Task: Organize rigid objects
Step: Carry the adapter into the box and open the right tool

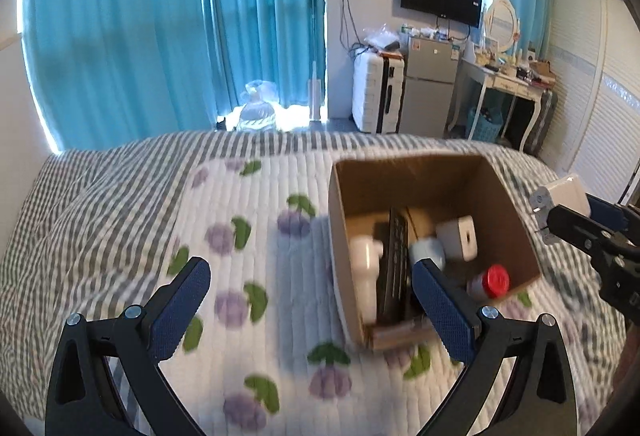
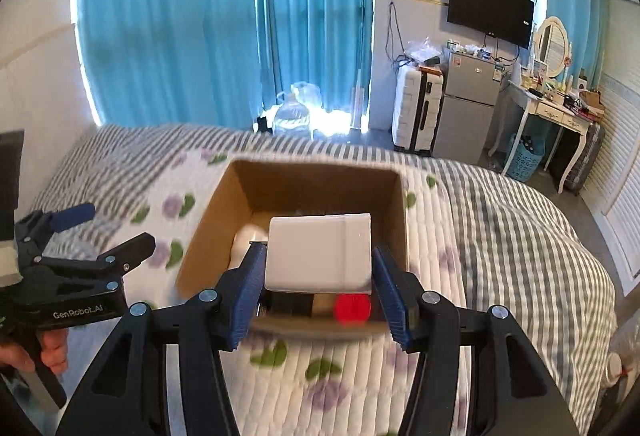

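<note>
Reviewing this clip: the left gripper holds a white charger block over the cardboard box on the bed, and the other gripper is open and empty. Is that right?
Not quite: the right gripper holds the white charger block over the cardboard box, as the right wrist view shows. The left gripper is the open, empty one, as the left wrist view shows. The box does sit on the bed.

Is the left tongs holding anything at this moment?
No: in the left wrist view the left tongs stand wide open over the bedspread, nothing between their pads.
</note>
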A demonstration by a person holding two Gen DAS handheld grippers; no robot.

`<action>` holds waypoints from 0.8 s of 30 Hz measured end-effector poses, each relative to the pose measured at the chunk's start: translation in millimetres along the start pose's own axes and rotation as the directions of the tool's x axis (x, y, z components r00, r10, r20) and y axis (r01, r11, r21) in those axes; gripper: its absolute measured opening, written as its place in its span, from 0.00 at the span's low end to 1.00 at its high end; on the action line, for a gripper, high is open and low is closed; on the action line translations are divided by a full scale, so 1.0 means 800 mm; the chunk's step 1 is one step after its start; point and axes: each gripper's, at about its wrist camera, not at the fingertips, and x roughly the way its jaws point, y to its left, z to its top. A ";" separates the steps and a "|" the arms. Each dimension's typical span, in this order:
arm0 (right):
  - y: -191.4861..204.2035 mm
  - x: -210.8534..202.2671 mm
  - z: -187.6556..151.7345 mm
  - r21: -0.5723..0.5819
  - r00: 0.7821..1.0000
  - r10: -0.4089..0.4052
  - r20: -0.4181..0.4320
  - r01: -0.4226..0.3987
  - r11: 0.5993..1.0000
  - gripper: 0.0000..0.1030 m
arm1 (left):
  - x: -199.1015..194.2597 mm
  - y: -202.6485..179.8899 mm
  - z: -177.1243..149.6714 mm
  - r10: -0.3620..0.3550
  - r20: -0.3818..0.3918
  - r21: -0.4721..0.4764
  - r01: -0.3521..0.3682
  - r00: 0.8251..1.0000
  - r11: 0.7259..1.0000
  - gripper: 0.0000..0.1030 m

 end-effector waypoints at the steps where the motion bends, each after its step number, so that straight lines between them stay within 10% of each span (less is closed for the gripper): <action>1: -0.003 0.010 0.010 0.006 1.000 -0.004 0.003 0.004 1.000 0.52 | 0.009 -0.001 0.009 0.012 0.002 -0.002 -0.012 1.000 1.000 1.00; 17: -0.027 0.232 0.043 0.008 0.979 -0.051 -0.196 0.053 0.999 0.52 | 0.126 -0.009 0.034 0.002 -0.029 -0.011 -0.003 1.000 1.000 1.00; 24: -0.022 0.231 0.040 -0.004 0.983 -0.036 -0.182 0.036 0.999 0.54 | 0.125 -0.013 0.028 0.013 -0.030 0.000 -0.013 0.999 1.000 1.00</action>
